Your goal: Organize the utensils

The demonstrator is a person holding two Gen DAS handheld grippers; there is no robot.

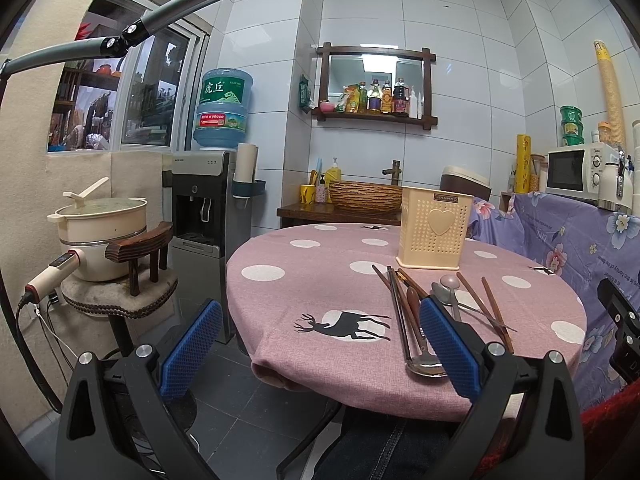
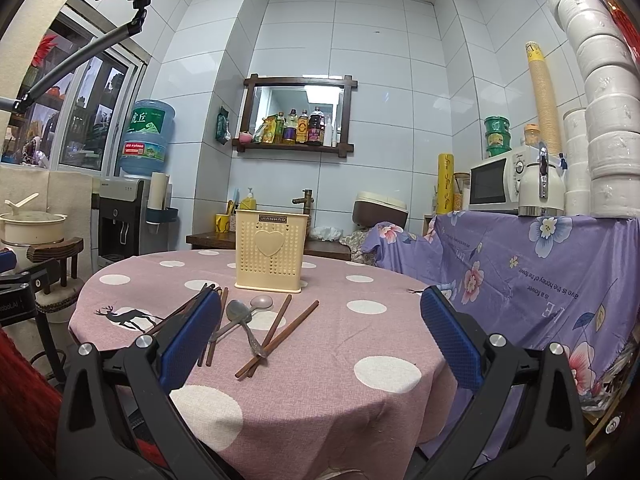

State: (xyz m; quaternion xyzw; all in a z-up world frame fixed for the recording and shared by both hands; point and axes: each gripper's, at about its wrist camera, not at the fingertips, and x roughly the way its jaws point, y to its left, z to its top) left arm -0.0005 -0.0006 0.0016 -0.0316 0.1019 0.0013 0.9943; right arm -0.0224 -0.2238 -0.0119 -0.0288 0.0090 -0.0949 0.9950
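Note:
A cream perforated utensil holder (image 1: 434, 234) (image 2: 272, 252) stands upright and looks empty at the back of the round table's pink dotted cloth (image 1: 320, 280) (image 2: 320, 380). In front of it lie loose utensils: brown chopsticks (image 1: 490, 306) (image 2: 286, 330), a grey spoon (image 1: 442, 292) (image 2: 239, 311), a pinkish spoon (image 1: 450, 282) (image 2: 262, 302), dark chopsticks (image 1: 396, 312) and a large metal spoon (image 1: 426, 368). My left gripper (image 1: 320, 344) is open over the table's near left edge, its right finger beside the pile. My right gripper (image 2: 322, 340) is open too, the pile by its left finger. Both hold nothing.
A water dispenser (image 1: 200, 208) and a pot on a stool (image 1: 102, 228) stand left of the table. A counter under purple floral cloth (image 2: 520, 272) with a microwave (image 2: 496, 184) and stacked paper rolls (image 2: 604, 100) lies to the right. A person's jeans-clad leg (image 1: 384, 440) shows below the table.

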